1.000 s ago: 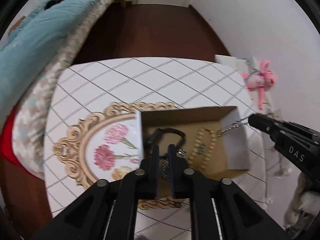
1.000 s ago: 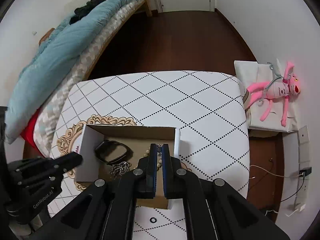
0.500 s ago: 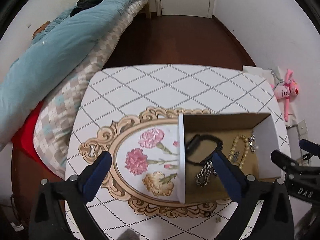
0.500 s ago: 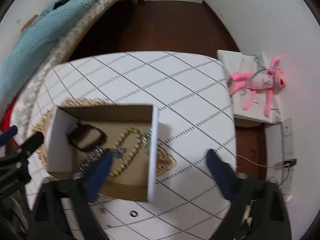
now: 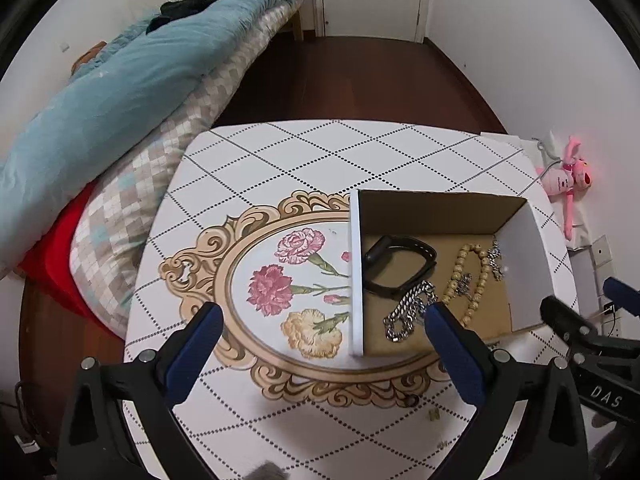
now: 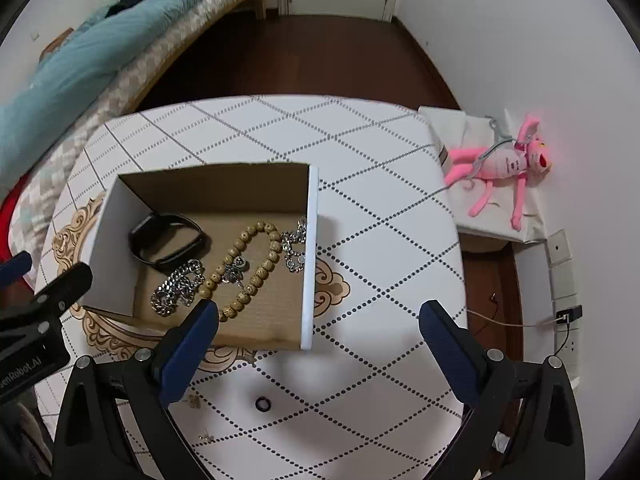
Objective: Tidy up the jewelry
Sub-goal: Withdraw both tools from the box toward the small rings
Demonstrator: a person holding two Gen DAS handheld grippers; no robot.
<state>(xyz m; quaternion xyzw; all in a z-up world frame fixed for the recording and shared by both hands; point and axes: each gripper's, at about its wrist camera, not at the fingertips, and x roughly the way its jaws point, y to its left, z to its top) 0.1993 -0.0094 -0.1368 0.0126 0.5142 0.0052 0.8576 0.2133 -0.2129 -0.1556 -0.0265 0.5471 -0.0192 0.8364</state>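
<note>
An open cardboard box (image 5: 520,276) (image 6: 310,248) stands on the white table. Inside lie a black band (image 5: 400,264) (image 6: 168,240), a wooden bead bracelet (image 5: 472,280) (image 6: 248,268), a silver chain (image 5: 408,316) (image 6: 176,288) and a small silver piece (image 6: 294,246). My left gripper (image 5: 320,344) is open and empty, above the table in front of the box's left wall. My right gripper (image 6: 320,340) is open and empty, above the box's front right corner. A black ring (image 6: 262,403) and small earrings (image 6: 195,400) (image 5: 434,414) lie on the table in front of the box.
The table (image 5: 320,160) carries a floral gold-framed print (image 5: 280,292). A bed with a teal duvet (image 5: 120,92) runs along the left. A pink plush toy (image 6: 500,164) lies on a white bag to the right, by the wall. Cables and sockets (image 6: 564,316) sit low at the right.
Both grippers have opened wide from shut and pulled back and up from the box. The silver chain the right one held over the box now lies inside.
</note>
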